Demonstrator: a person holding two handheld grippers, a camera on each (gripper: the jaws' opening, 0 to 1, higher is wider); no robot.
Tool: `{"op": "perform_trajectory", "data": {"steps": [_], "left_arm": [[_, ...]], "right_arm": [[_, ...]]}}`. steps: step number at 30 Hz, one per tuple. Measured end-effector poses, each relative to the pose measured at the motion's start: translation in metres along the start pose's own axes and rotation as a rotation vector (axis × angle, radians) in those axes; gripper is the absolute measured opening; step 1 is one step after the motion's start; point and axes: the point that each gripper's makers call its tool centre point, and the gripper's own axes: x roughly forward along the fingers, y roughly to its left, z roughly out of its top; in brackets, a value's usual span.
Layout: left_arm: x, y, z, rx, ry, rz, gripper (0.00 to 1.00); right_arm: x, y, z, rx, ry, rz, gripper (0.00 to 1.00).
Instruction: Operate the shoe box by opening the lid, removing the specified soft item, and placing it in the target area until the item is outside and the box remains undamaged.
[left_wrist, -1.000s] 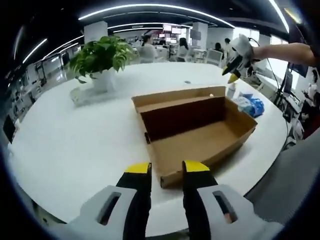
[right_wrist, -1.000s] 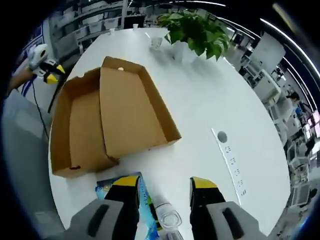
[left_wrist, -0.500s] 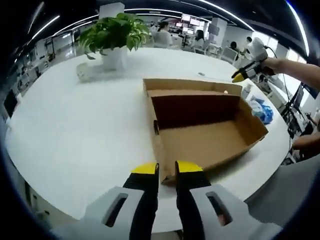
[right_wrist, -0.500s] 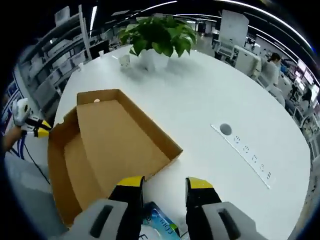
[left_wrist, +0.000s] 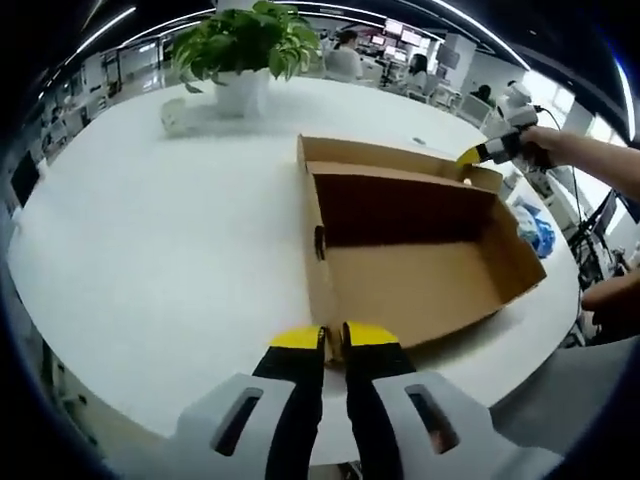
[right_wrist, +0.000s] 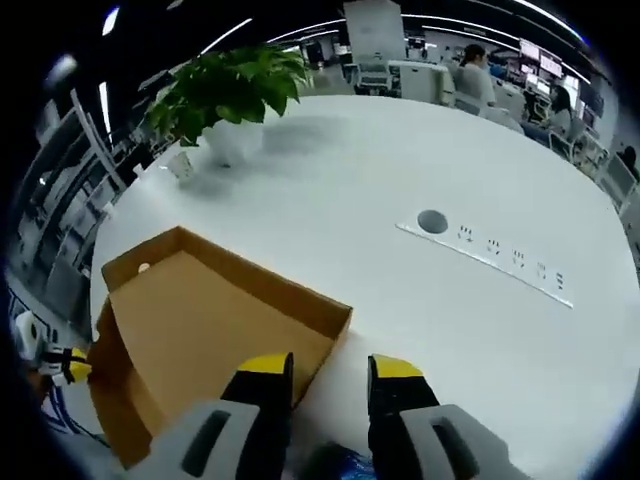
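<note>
The brown cardboard shoe box (left_wrist: 420, 270) lies open on the white round table (left_wrist: 150, 250), and its inside looks bare. Its lid (right_wrist: 210, 320) is folded back at the far side. My left gripper (left_wrist: 333, 340) sits at the box's near corner, its yellow-tipped jaws drawn almost together on the corner wall. My right gripper (right_wrist: 330, 368) is open and hovers just over the lid's outer corner. In the left gripper view it (left_wrist: 485, 150) hangs above the far right corner. A soft blue packet (left_wrist: 530, 225) rests on the table beside the box.
A potted green plant (left_wrist: 240, 45) stands at the table's far side, and it (right_wrist: 225, 90) also shows in the right gripper view. A row of sockets (right_wrist: 490, 255) is set into the tabletop. A person's arm (left_wrist: 590, 160) reaches in from the right. Office desks lie beyond.
My left gripper's jaws have narrowed and moved up to the box's near corner. The right gripper has left the blue packet and swung over the lid's far edge.
</note>
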Motion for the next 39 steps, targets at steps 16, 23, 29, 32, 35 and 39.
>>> {"op": "perform_trajectory", "data": {"steps": [16,23,29,32,35,39], "left_arm": [[0.001,0.004,0.002,-0.051,-0.018,0.02,0.02],[0.001,0.002,0.002,-0.027,-0.01,0.023,0.01],[0.001,0.003,0.001,-0.028,-0.005,0.028,0.0],[0.0,0.003,0.001,-0.024,-0.002,0.032,0.0],[0.0,0.003,0.001,-0.024,-0.001,0.036,0.0],[0.0,0.002,0.002,-0.02,0.001,0.039,0.0]], "right_arm": [[0.011,0.003,-0.015,0.075,0.03,-0.061,0.01],[0.003,0.006,-0.008,0.076,-0.026,-0.059,0.0],[-0.008,0.01,-0.006,0.111,-0.08,-0.05,0.0],[-0.017,0.014,-0.005,0.12,-0.116,-0.049,0.0],[-0.025,0.017,-0.001,0.11,-0.156,-0.048,0.0],[-0.036,0.02,0.0,0.091,-0.197,-0.046,0.0]]}}
